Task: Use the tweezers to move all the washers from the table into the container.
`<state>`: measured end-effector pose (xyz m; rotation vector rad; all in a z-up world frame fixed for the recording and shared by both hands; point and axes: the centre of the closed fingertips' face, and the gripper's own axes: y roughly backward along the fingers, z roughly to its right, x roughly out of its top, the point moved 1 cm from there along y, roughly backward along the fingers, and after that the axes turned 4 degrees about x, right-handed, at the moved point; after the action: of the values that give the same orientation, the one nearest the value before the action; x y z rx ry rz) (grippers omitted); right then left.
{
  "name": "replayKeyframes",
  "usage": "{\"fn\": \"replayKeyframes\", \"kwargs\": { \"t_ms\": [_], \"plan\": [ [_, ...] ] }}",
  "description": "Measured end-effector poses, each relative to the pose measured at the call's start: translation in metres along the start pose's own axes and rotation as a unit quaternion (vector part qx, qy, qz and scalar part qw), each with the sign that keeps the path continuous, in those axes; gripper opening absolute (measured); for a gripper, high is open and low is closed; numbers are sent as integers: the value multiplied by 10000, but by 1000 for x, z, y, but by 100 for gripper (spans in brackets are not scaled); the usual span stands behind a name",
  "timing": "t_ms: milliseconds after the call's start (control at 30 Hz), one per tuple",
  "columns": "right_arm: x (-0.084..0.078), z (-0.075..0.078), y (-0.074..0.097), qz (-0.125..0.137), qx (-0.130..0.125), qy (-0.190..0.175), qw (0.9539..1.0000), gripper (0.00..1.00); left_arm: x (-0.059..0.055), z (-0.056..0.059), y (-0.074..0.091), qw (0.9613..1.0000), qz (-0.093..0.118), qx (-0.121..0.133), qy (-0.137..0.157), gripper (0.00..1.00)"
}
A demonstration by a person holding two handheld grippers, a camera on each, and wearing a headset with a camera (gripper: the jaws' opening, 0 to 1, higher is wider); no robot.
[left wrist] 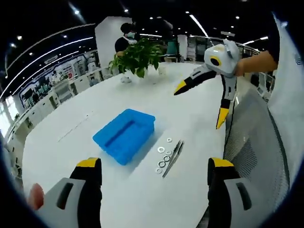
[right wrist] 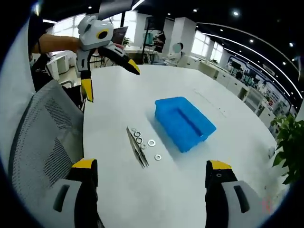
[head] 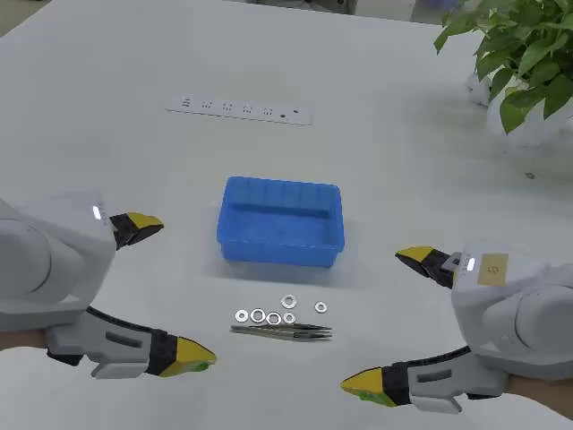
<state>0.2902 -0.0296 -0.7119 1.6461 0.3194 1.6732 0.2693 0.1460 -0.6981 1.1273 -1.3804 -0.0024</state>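
Note:
A blue container [head: 280, 222] stands on the white table [head: 403, 161], with nothing visible in it. Just in front of it lie several small silver washers [head: 273, 315] in a loose cluster, and metal tweezers [head: 282, 331] lie flat along their near side. My left gripper [head: 170, 288] is open at the left, apart from the tweezers. My right gripper [head: 385, 321] is open at the right, holding nothing. In the left gripper view the container [left wrist: 124, 134], washers [left wrist: 164, 156] and tweezers [left wrist: 173, 157] lie ahead of the open jaws. The right gripper view shows the container [right wrist: 184, 122], washers [right wrist: 142, 140] and tweezers [right wrist: 137, 148].
A white power strip [head: 238, 110] lies on the table beyond the container. A leafy potted plant [head: 524, 54] stands at the far right corner. A grey mesh chair [right wrist: 45, 142] sits at the table's near edge.

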Motion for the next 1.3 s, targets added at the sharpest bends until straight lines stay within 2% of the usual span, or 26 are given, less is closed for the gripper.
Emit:
{"fn": "replayKeyframes", "kwargs": {
  "t_ms": [67,133,200,233,300,367,433,467,633,833,1100,1300],
  "plan": [
    [-1,1,0,-15,-11,-17,10000,95,-4,0,0,9999,-88,20,-100,98],
    [0,2,0,-3,-17,-35,10000,95,-3,2,1,10000,-76,-11,51,97],
    [-1,3,-1,-13,-26,-22,10000,95,9,4,2,9984,267,-71,497,97],
    [-2,3,-1,-30,-28,-24,10000,95,13,3,3,9979,347,-60,547,97],
    [-3,4,-1,-58,-29,-35,10000,95,12,1,3,9986,295,-5,442,97],
    [-4,3,-1,-58,-32,-50,10000,95,15,0,4,9986,271,-9,456,97],
    [-3,3,0,-37,-29,-64,10000,95,24,0,5,9972,493,-84,556,97],
    [-3,3,0,-41,-29,-63,10000,95,25,-1,6,9971,506,-67,560,97],
    [-4,3,1,-39,-38,-84,9999,95,21,-4,5,9981,395,-20,477,97],
    [-7,2,0,-143,-15,27,9999,95,19,-2,6,9977,411,-65,539,97],
    [-7,2,-1,-161,25,22,9999,95,8,-1,9,9988,223,-66,426,97],
    [-7,0,-2,-189,64,49,9998,95,2,-3,10,9988,158,-55,462,97]
  ]
}}
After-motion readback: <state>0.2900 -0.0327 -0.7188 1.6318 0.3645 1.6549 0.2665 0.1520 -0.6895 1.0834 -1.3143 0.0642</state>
